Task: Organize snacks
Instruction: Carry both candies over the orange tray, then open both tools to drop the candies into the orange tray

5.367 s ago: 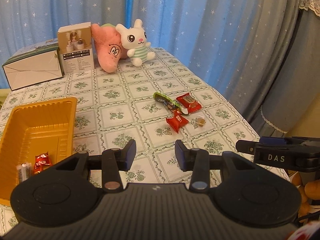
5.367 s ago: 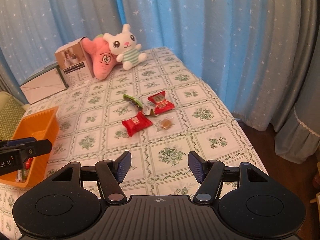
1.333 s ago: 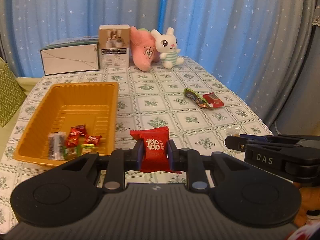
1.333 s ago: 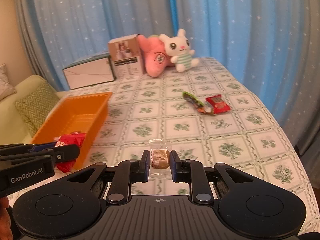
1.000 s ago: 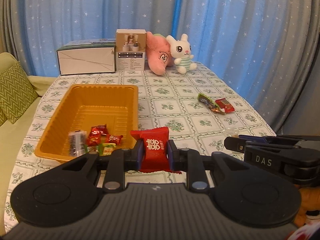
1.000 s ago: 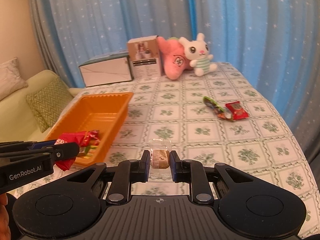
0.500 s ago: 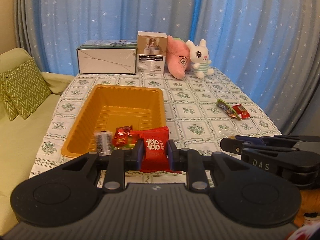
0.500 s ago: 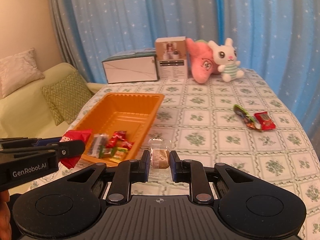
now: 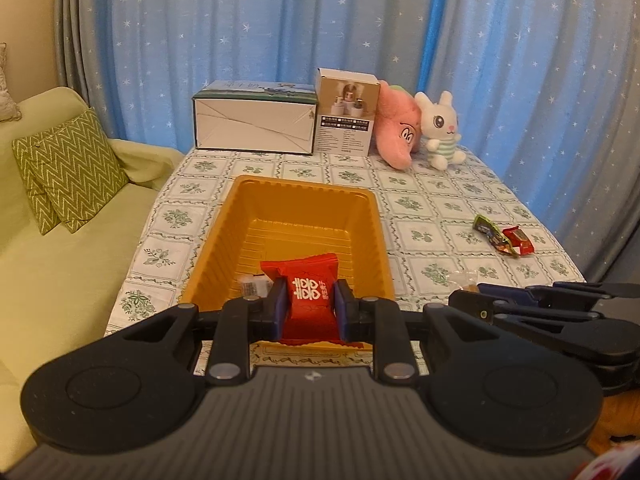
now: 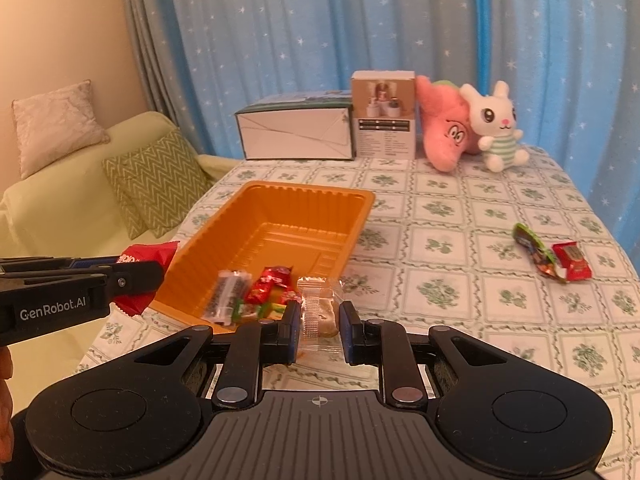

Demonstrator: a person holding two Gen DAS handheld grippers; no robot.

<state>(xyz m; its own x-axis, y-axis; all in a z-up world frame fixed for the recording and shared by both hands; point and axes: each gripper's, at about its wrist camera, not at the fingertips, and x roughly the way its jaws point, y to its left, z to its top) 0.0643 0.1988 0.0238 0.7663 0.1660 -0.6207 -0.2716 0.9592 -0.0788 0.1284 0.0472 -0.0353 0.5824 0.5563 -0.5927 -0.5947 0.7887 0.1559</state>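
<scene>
My left gripper [image 9: 309, 309] is shut on a red snack packet [image 9: 309, 285] with white characters, held over the near end of the orange tray [image 9: 248, 216]. It also shows in the right wrist view [image 10: 146, 258]. My right gripper [image 10: 319, 326] is shut on a clear-wrapped brown candy [image 10: 320, 312] at the tray's [image 10: 352, 216] near right corner. Several small snacks [image 10: 260, 292] lie in the tray's near end. A green wrapper [image 10: 532, 246] and a red packet [image 10: 572, 266] lie on the table at the right.
At the table's far edge stand a white box [image 9: 254, 122], a small carton [image 9: 346, 122], a pink plush [image 9: 396, 132] and a white bunny plush [image 9: 440, 136]. A green sofa with a zigzag cushion [image 9: 68, 168] is left of the table. Blue curtains hang behind.
Both grippers have swung left and forward to the tray, each keeping its snack. The red packet now sits over the tray's near end; the candy is at its near right corner.
</scene>
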